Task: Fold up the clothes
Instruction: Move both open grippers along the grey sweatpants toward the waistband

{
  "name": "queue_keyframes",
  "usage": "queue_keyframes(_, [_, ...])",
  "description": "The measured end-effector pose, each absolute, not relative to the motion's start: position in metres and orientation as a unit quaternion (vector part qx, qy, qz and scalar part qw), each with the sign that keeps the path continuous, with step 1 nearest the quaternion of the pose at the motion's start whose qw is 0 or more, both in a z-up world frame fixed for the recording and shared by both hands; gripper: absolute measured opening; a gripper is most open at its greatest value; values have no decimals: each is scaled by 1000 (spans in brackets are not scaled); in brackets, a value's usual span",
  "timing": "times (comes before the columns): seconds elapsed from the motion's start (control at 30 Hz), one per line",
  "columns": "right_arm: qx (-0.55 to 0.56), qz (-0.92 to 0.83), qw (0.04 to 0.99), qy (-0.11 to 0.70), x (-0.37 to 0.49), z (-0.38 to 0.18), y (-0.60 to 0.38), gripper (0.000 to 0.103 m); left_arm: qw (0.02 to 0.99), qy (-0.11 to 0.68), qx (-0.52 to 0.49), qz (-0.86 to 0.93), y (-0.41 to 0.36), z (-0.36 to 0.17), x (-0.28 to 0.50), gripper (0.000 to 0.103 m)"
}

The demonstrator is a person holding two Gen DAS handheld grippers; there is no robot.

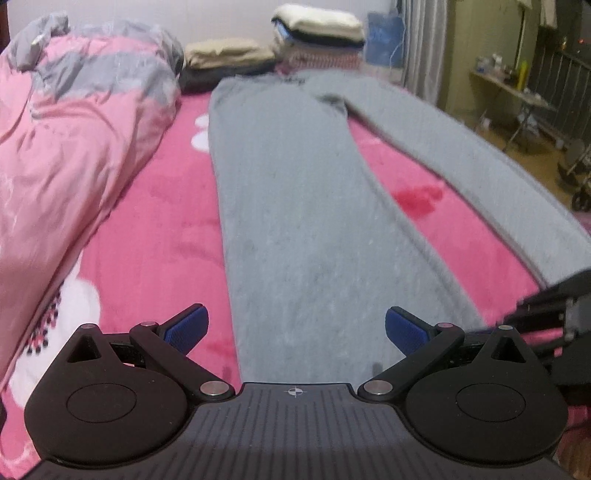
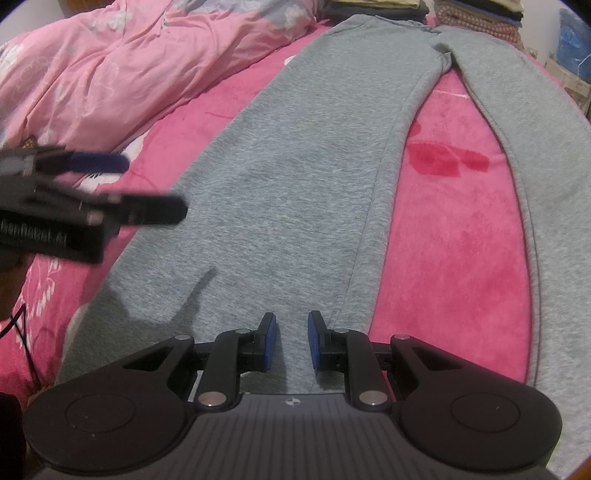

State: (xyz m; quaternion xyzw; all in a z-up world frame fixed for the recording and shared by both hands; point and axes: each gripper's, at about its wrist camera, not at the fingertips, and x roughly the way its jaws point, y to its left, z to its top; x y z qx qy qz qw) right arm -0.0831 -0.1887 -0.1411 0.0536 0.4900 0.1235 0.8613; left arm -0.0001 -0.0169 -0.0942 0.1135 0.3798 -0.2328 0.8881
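A: Where are the trousers [image 2: 295, 192] found, and how are the grippers set?

B: The grey trousers are laid flat along the bed [image 2: 454, 229], waistband at the far end by the stacks [image 1: 317, 29], legs spread in a narrow V toward the cameras. The left gripper [image 1: 295, 328] is held wide apart above the left leg's hem, with nothing between its pads. The right gripper [image 2: 291, 341] is narrowed to a small gap; cloth is seen through that gap, but whether it is pinched cannot be told.

A: What could be spoiled from here?

B: If only one layer of the hem is caught, the leg may be pulled open instead of being carried over, and a crooked fold would be left. The fleecy sheet looks grippy, so the trousers may be dragged and bunched if they are slid, not lifted. The quilt [image 1: 81, 122], heaped just left of the trousers, could be snagged by the open left jaws.

A: And the surface, the room?

B: The trousers are borne on a pink plush sheet with white and red prints. Beyond the waistband, folded clothes are piled against the wall. Right of the trousers the bed edge falls away; a curtain [image 1: 421, 48], a cluttered table [image 1: 506, 85] and a wheeled frame are made out past it, blurred.
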Motion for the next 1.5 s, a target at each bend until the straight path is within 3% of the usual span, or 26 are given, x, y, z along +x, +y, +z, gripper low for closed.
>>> queue_keyframes(0.3, [55, 127, 861, 490, -83, -141, -190, 20, 893, 355, 117, -250, -33, -102, 0, 93])
queue_keyframes(0.6, [55, 126, 861, 489, -83, -141, -189, 20, 879, 397, 93, -249, -33, -113, -5, 61])
queue_keyframes(0.83, [55, 126, 862, 488, -84, -141, -188, 20, 873, 422, 21, -244, -24, -116, -3, 57])
queue_keyframes(1.0, [56, 126, 862, 488, -84, -141, -189, 20, 869, 427, 24, -250, -25, -121, -7, 56])
queue_keyframes(1.17, [57, 127, 862, 488, -83, -141, -189, 20, 861, 437, 31, -260, -27, -127, -9, 47])
queue_keyframes(1.5, [62, 128, 862, 487, -84, -142, -190, 20, 859, 448, 43, -244, -20, -139, -10, 41])
